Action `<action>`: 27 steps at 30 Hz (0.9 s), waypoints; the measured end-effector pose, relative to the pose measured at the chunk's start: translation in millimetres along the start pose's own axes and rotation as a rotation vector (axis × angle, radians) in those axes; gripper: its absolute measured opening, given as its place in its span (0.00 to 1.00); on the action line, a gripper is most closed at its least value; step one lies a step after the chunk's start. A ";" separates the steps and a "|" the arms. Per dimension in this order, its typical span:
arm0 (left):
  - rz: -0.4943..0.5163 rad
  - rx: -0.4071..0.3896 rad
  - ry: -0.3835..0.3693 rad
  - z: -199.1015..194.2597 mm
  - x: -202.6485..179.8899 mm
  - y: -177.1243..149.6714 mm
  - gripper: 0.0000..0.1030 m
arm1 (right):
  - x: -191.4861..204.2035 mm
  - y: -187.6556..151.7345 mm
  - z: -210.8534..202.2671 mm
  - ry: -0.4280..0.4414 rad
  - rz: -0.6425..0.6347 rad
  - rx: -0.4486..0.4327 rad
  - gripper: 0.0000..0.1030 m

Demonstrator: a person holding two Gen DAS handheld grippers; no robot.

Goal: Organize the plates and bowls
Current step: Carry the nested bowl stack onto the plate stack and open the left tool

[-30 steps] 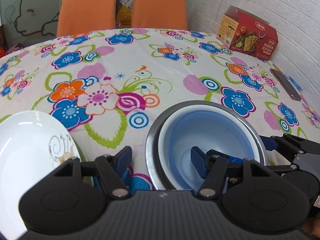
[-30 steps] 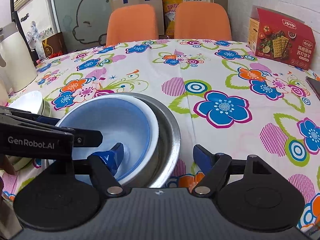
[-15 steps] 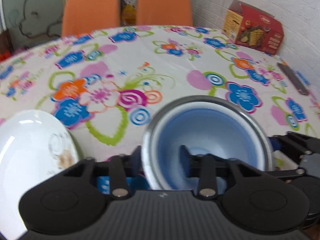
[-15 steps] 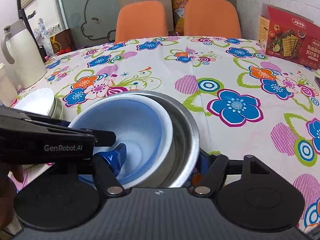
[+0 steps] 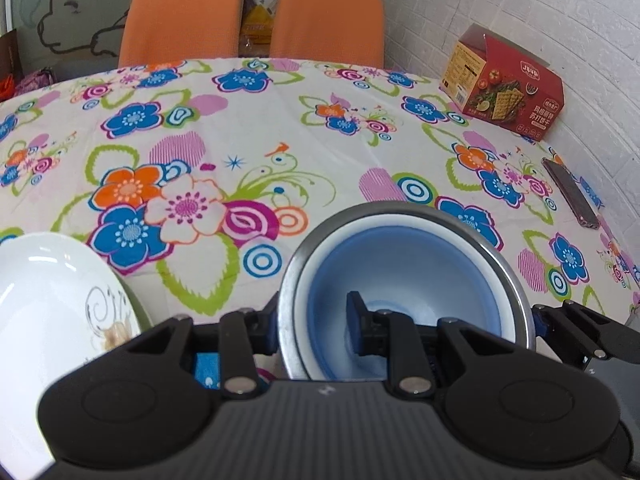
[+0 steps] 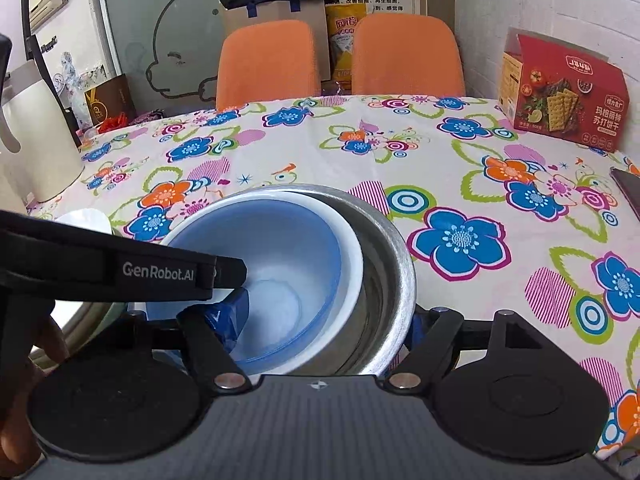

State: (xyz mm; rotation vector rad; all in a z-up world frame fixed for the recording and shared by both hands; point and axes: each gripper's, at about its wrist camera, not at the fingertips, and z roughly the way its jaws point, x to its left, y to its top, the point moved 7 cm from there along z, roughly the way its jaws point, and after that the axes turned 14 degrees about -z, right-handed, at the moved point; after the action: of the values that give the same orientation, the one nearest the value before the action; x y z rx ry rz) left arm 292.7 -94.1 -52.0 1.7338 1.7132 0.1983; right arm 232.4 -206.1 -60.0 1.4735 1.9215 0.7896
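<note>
Low in the centre of both views sits a nested stack: a steel bowl (image 5: pixel 516 280) outermost, a white bowl (image 5: pixel 400 222) inside it, and a blue bowl (image 5: pixel 420 264) innermost, all over the floral tablecloth (image 5: pixel 280 152). In the left wrist view the left gripper (image 5: pixel 314 322) pinches the near left wall of the stack, one finger outside the steel rim and the other down inside the blue bowl. In the right wrist view the right gripper (image 6: pixel 320 326) grips the stack from the opposite side, its left blue pad inside the blue bowl and its right finger outside the steel wall, at the lower middle of the frame. Only the left wrist view shows the white plate (image 5: pixel 44 296) with a grey swirl print clearly, at the lower left, just beside the stack; the right wrist view catches merely a sliver of it behind the left gripper's black body, which crosses the left of that frame with a hand (image 6: pixel 24 364) beneath. The right wrist view alone shows a white kettle (image 6: pixel 36 132) at the far left edge. Both views include the red cracker box (image 5: pixel 508 84) at the upper right, a dark phone (image 5: pixel 570 192) at the right edge, and two orange chairs (image 5: pixel 180 16) behind the table.
</note>
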 end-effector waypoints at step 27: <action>-0.262 -0.142 0.248 -98.6 204.8 2.7 0.23 | 196.6 48.6 31.2 0.328 -0.210 -0.013 0.64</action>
State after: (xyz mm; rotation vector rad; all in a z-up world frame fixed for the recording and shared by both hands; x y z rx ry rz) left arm 265.4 131.5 -47.2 1.4122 2.0325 0.4190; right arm 243.6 -1.6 -62.5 1.1635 2.2626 0.9903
